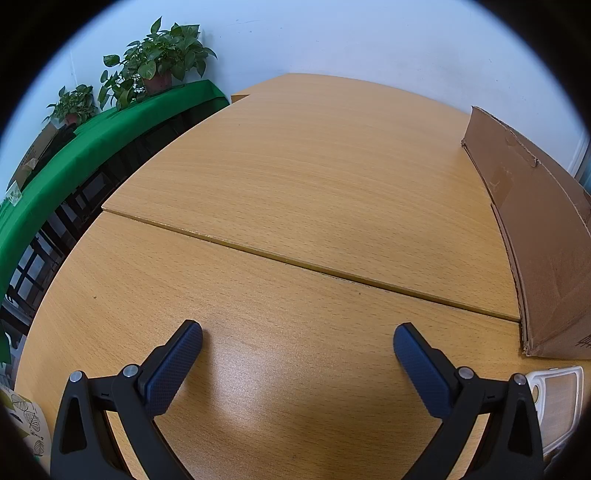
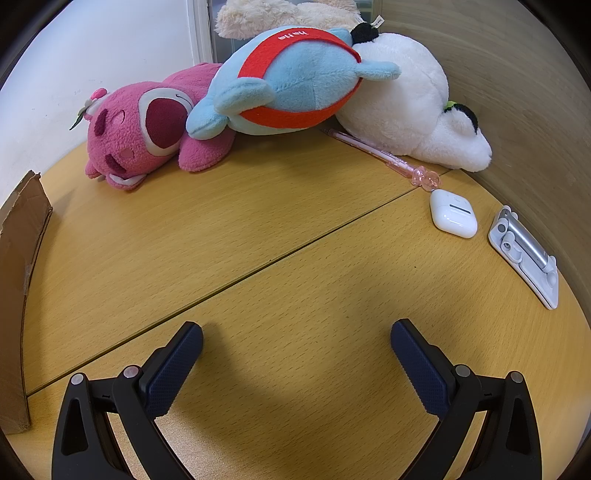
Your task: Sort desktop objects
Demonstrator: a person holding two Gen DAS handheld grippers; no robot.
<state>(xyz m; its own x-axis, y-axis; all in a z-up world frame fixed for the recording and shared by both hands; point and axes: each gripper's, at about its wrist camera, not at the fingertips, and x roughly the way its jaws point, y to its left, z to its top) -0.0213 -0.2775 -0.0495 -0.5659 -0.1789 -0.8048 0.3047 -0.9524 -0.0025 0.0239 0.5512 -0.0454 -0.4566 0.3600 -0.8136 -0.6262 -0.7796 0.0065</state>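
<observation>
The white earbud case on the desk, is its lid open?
No, the white earbud case lies closed on the wooden desk, beside the pink pen.

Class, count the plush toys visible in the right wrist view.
4: a pink bear at left, a blue and red toy lying across the middle, a white toy at right, and a cream one behind, mostly hidden.

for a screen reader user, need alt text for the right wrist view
Open right tool hovers over a bare wooden desk. Beyond lie pink, blue-and-red and white plush toys, a pink pen, white earbud case and folded grey stand.
</observation>
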